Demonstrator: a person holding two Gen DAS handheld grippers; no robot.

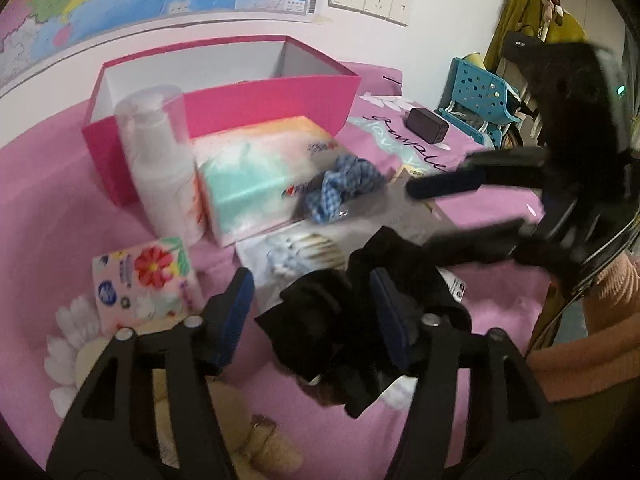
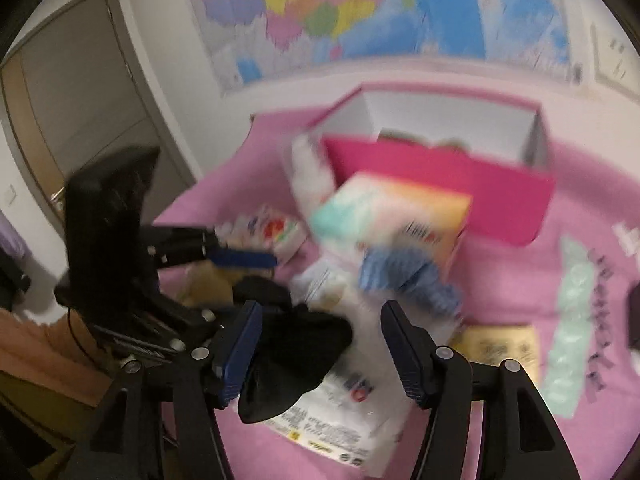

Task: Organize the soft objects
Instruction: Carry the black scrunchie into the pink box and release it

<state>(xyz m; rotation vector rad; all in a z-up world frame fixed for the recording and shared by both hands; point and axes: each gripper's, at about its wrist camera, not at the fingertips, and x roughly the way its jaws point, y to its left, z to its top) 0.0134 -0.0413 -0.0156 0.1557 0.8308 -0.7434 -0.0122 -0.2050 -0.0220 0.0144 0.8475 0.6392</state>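
A crumpled black cloth (image 1: 360, 320) lies on the pink bedspread, between the open fingers of my left gripper (image 1: 316, 316); it also shows in the right wrist view (image 2: 292, 356). A blue checked scrunchie (image 1: 344, 186) rests against a tissue pack (image 1: 256, 184). Behind them stands an open pink box (image 1: 224, 112), also in the right wrist view (image 2: 440, 176). My right gripper (image 1: 452, 216) is open over the bed to the right of the cloth; in its own view (image 2: 324, 352) its fingers are spread over the cloth and a white packet (image 2: 356, 412).
A white pump bottle (image 1: 160, 160) stands left of the tissue pack. A small floral tissue packet (image 1: 144, 284), a cotton swab bag (image 1: 296, 256), a black charger (image 1: 426, 125) and a teal basket (image 1: 480, 96) are around. A map hangs on the wall.
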